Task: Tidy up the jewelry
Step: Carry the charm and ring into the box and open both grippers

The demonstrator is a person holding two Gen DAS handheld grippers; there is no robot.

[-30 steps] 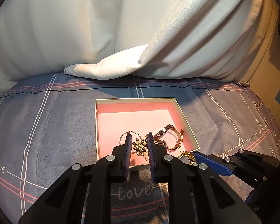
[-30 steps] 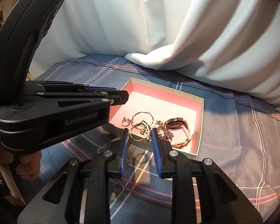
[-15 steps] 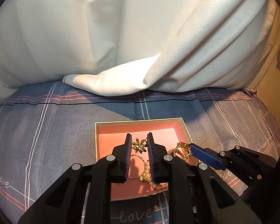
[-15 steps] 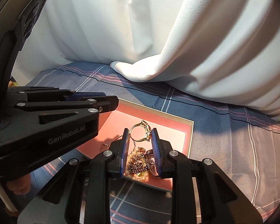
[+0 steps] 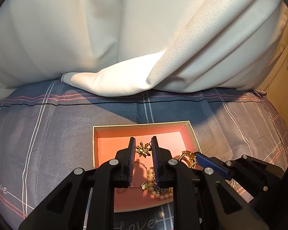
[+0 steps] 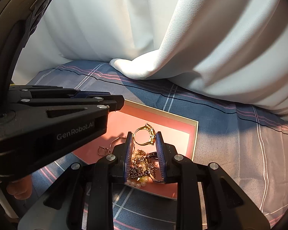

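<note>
A shallow pink-lined box (image 5: 140,126) with a cream rim lies on the plaid bedsheet. In it are a pearl string (image 5: 159,194), chains and a thin hoop (image 5: 139,163). My left gripper (image 5: 143,140) hovers over the box, shut on a gold flower brooch (image 5: 143,151) at its tips. My right gripper (image 6: 144,134) is shut on a gold ring (image 6: 150,131) above the box's jewelry pile (image 6: 142,168). In the left wrist view the right gripper (image 5: 194,158) comes in from the right with the ring. The right wrist view has the left gripper (image 6: 117,103) over the box's left side.
White curtain fabric (image 5: 144,38) hangs behind the box and drapes onto the bedsheet (image 5: 48,124). A small hoop earring (image 6: 102,150) lies at the box's left part. A person's fingers (image 6: 17,189) hold the left gripper's handle. Bare sheet lies left and right of the box.
Both grippers have moved forward over the box, each keeping its piece. The box now sits lower and nearer in both views, and the piled jewelry lies beneath the fingers.
</note>
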